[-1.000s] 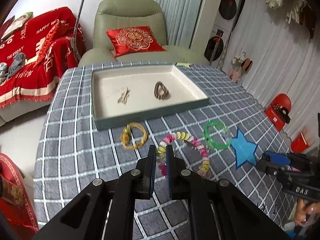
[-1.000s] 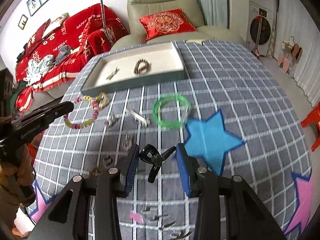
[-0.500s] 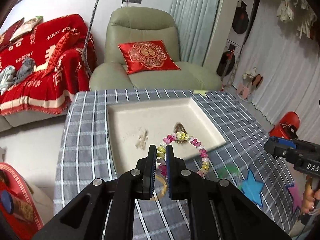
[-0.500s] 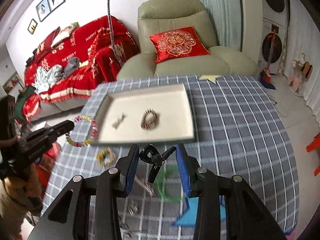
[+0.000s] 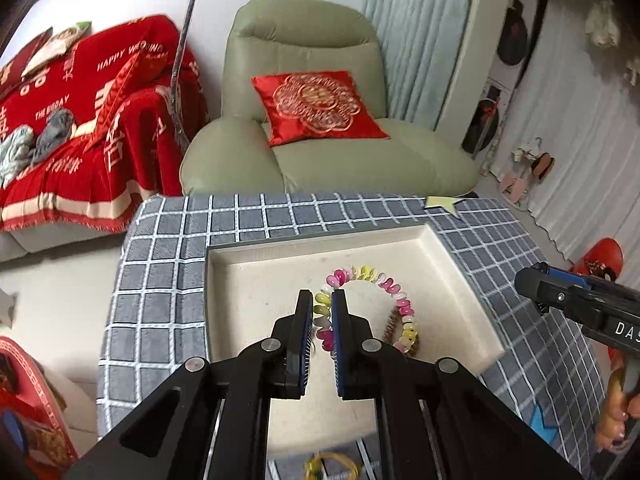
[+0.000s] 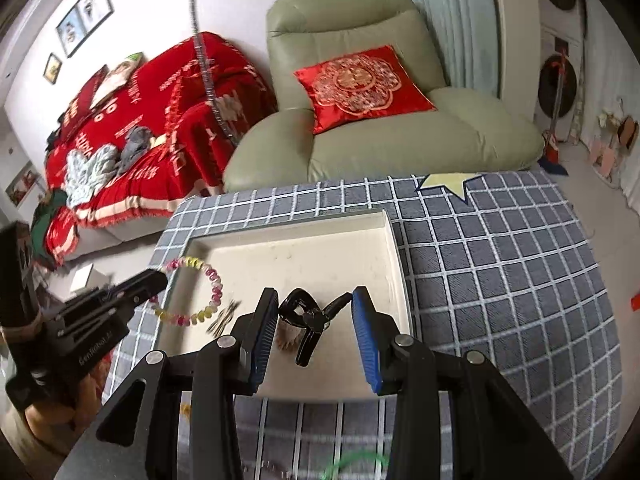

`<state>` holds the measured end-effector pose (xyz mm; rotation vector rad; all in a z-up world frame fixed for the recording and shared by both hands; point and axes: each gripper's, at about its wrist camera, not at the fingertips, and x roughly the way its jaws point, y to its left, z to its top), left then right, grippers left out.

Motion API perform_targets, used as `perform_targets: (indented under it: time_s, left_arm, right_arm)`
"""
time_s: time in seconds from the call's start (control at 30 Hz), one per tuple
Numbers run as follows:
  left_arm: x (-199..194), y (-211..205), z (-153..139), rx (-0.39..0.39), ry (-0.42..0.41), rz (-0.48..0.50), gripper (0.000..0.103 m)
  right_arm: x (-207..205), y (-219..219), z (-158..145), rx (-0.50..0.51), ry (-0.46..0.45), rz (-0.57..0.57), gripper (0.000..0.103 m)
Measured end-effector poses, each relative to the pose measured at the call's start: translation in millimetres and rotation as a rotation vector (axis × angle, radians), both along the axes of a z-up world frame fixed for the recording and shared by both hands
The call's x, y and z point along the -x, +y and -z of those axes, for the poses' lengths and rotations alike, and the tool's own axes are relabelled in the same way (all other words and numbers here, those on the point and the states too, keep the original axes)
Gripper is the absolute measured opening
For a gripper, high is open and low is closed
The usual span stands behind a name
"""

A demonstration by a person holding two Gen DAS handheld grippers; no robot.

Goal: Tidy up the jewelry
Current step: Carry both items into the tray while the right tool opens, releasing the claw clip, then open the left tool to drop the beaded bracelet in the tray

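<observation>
The left gripper point(image 5: 322, 312), black with blue pads, is pinched nearly closed on a loop bracelet of pink, yellow and white beads point(image 5: 376, 276), which hangs from the pads above the shallow cream tray with a grey-green outer wall point(image 5: 256, 280). In the right wrist view the same beaded loop point(image 6: 208, 276) dangles over the tray's left rim point(image 6: 180, 264) from the tip of the left tool. The right gripper point(image 6: 316, 312) holds a black hair claw clip point(image 6: 310, 318) between its blue pads, the jaws standing partway apart with the clip spanning the gap, above the near half of the tray. On the tray floor lie a brown beaded bracelet point(image 5: 390, 322), partly hidden behind the hanging loop, and a small metallic hair clip point(image 6: 224, 318), blurred. The tray sits on a grey cloth with a white grid pattern point(image 6: 500, 272) covering the table. A yellow bangle point(image 5: 332, 466) lies on the cloth just in front of the tray, and a green ring point(image 6: 356, 464) shows at the lower edge of the right view. Behind the table stand a pale green armchair point(image 5: 320, 48) with a red embroidered cushion point(image 5: 316, 106).
</observation>
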<state>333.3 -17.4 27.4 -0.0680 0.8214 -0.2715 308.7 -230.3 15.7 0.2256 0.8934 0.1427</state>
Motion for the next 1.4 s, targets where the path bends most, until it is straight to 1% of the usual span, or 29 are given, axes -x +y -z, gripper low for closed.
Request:
perform_targets:
  time_s: [0.07,0.1,0.13,0.2,0.23,0.3,0.33,0.4,0.53,0.63,0.7,0.83,0.9,0.93,1.0,1.03,1.07,1.1,1.13,1.2,1.3,1.4]
  left_arm:
    - [-13,-2,11,-0.003,0.021,-0.015,0.025]
    - [-21,-2,18,-0.009,0.031,-0.024,0.025]
    - [-28,-2,25,-0.014,0.041,-0.031,0.025]
    - [-37,-3,36,-0.019,0.061,-0.037,0.025]
    - [-42,-4,43,-0.027,0.071,-0.04,0.025]
    - [-50,-6,52,-0.037,0.084,-0.044,0.025]
    - [-53,-6,56,-0.039,0.092,-0.046,0.025]
    - [-57,-8,62,-0.048,0.098,-0.047,0.025]
    - [-63,-14,72,-0.101,0.103,-0.05,0.025]
    - [-66,-17,76,-0.11,0.108,-0.046,0.025]
    - [-66,-21,77,-0.134,0.103,-0.043,0.025]
    - [-63,-25,82,-0.175,0.096,-0.044,0.025]
    - [-64,-26,84,-0.179,0.11,-0.047,0.025]
    - [-64,-26,85,-0.177,0.117,-0.052,0.025]
    - [-65,-25,86,-0.178,0.125,-0.058,0.025]
    - [-65,-25,87,-0.181,0.128,-0.059,0.025]
    - [-65,-25,87,-0.182,0.13,-0.059,0.025]
    - [-65,-25,88,-0.185,0.131,-0.059,0.025]
    - [-64,-25,89,-0.187,0.132,-0.06,0.025]
    - [-63,-23,88,-0.176,0.127,-0.06,0.026]
    - [-60,-22,86,-0.177,0.127,-0.068,0.026]
    - [-56,-23,82,-0.186,0.097,-0.069,0.026]
  right_arm:
    - [-11,-3,15,-0.018,0.022,0.021,0.041]
    - [-11,-3,15,-0.018,0.022,0.021,0.041]
    - [-17,-5,25,-0.023,0.035,0.032,0.041]
    - [-27,-6,40,-0.015,0.055,0.043,0.041]
    - [-37,-7,55,0.0,0.075,0.055,0.041]
    - [-40,-8,61,0.003,0.081,0.056,0.041]
    - [-47,-8,72,0.02,0.093,0.056,0.041]
    - [-49,-7,79,0.038,0.099,0.053,0.041]
    - [-54,-5,91,0.063,0.109,0.049,0.041]
    - [-55,-4,99,0.065,0.126,0.046,0.041]
    - [-55,-3,103,0.072,0.129,0.046,0.041]
    - [-53,3,104,0.097,0.124,0.022,0.042]
    - [-52,4,104,0.104,0.123,0.019,0.044]
    - [-52,5,104,0.108,0.124,0.016,0.048]
    - [-51,7,103,0.099,0.117,0.007,0.061]
    - [-51,7,103,0.099,0.117,0.007,0.072]
    - [-50,7,101,0.09,0.113,0.008,0.077]
    - [-49,6,98,0.075,0.104,0.01,0.077]
    - [-45,4,90,0.039,0.085,0.012,0.077]
    - [-43,4,86,0.029,0.077,0.013,0.079]
    - [-27,1,68,-0.014,0.036,0.015,0.08]
    - [-15,-3,60,-0.041,0.024,0.023,0.082]
